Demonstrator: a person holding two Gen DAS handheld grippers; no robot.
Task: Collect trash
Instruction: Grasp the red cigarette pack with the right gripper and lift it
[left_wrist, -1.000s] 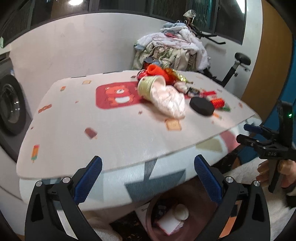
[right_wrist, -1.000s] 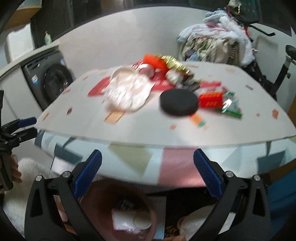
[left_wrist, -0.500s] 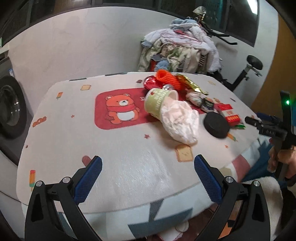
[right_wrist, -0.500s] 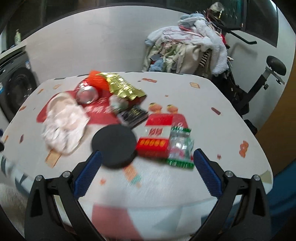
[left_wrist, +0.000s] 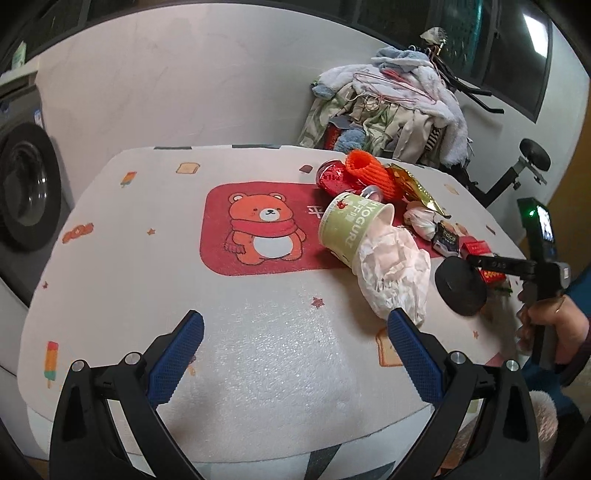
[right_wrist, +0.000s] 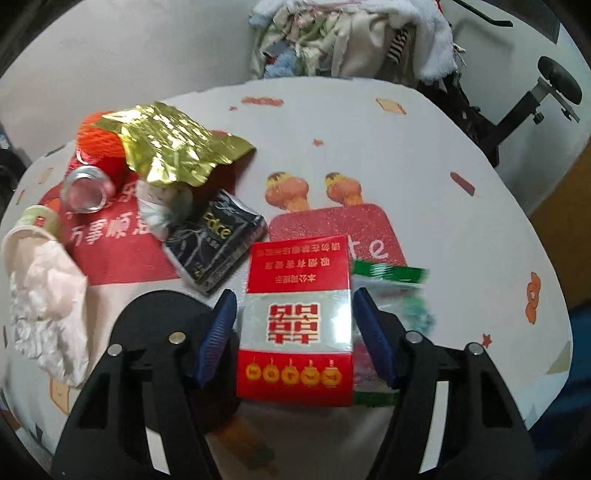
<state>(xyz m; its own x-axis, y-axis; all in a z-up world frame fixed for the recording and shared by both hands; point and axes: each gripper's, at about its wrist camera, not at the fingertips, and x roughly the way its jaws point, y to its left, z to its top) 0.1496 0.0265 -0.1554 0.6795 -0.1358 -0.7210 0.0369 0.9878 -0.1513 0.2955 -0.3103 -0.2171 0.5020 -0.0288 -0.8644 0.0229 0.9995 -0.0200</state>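
My right gripper (right_wrist: 291, 332) sits low over the near right part of the table (right_wrist: 424, 155), its jaws having just been closing around the red cigarette pack (right_wrist: 295, 317); the blue pads flank both long sides, and I cannot tell whether they press on it yet. Obstructions are tight: a flat black disc (right_wrist: 155, 325) lies just left of the left finger, partly under it, and a crinkled green-and-clear wrapper (right_wrist: 388, 288) lies just right, against the pack. Beyond, a glossy black sachet (right_wrist: 218, 240) lies near the pack's far left corner. Further left are a crumpled gold foil wrapper (right_wrist: 173, 147), an orange foam net (right_wrist: 99, 144) and a small metal can (right_wrist: 86, 188). The pack is a rectangular carton with a shiny silver band, lying flat, long axis running near to far, in line with the fingers. My left gripper (left_wrist: 291, 354) hangs wide apart and empty over the near left of the padded, printed cloth. From there a green yogurt cup (left_wrist: 351, 229) lies on its side, mouth toward me, with crumpled white paper (left_wrist: 395, 277) spilling out.
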